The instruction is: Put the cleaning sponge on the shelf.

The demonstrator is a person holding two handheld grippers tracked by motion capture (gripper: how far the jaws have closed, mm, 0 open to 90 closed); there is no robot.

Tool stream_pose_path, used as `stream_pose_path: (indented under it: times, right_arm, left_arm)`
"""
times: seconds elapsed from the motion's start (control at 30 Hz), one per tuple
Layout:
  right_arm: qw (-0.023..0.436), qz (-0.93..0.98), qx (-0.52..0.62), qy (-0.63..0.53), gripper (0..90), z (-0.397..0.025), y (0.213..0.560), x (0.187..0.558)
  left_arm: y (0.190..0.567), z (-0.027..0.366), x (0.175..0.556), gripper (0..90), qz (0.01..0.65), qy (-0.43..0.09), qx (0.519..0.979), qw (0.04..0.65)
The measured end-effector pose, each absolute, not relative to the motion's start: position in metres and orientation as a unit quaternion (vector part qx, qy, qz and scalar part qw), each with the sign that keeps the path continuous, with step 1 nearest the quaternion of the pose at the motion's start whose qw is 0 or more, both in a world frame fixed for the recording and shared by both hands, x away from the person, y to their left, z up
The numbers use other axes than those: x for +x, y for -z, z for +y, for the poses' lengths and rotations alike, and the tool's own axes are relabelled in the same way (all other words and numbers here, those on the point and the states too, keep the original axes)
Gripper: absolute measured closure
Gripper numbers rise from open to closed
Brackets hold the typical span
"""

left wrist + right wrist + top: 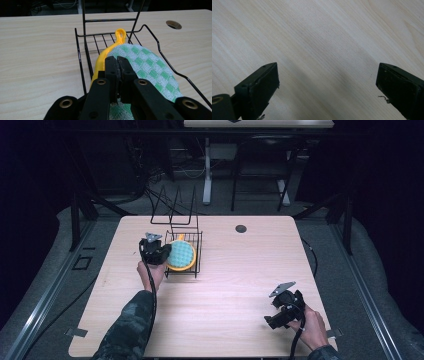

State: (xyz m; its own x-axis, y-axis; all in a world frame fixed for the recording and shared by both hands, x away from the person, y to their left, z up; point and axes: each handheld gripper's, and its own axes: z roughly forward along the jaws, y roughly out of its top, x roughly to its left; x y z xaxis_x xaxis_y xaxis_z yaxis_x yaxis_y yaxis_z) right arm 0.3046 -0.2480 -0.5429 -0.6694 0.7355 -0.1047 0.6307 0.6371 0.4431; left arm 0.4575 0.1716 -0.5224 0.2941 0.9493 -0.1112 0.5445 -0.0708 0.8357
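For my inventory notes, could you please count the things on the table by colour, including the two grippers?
Black: 3 (left gripper, right gripper, wire rack)
Yellow: 1 (plastic holder with a loop, in the rack)
Green and white: 1 (checked cloth pad, lying on the yellow holder, pinched by the left gripper)
Total: 5

Your left gripper [118, 62] has black jaws with brass-ringed screw holes; both grippers carry grey three-cornered plates and black cables. Your right gripper [328, 82] has black pads. Your sleeves are dark camouflage.
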Motion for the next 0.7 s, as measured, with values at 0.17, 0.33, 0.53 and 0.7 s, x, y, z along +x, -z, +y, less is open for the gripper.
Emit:
stream_pose_path:
  times: [0.17, 0.33, 0.53, 0.7]
  right_arm:
    - [0.137, 0.896, 0.379, -0.188, 4.2, -0.247, 0.543, 0.304]
    - [0.135, 0.898, 0.377, -0.184, 4.2, -0.246, 0.543, 0.304]
    - [0.134, 0.897, 0.378, -0.185, 4.2, -0.246, 0.543, 0.304]
    - [0.133, 0.897, 0.378, -0.186, 4.2, -0.247, 0.544, 0.304]
  left_arm:
    - [0.526, 0.168, 0.46, 87.8, 0.542, -0.249, 0.692, 0.408]
    - [0.529, 0.164, 0.461, 87.5, 0.541, -0.248, 0.697, 0.399]
    - [0.532, 0.159, 0.463, 87.3, 0.548, -0.252, 0.694, 0.393]
    - [0.534, 0.156, 0.465, 87.3, 0.553, -0.258, 0.69, 0.389]
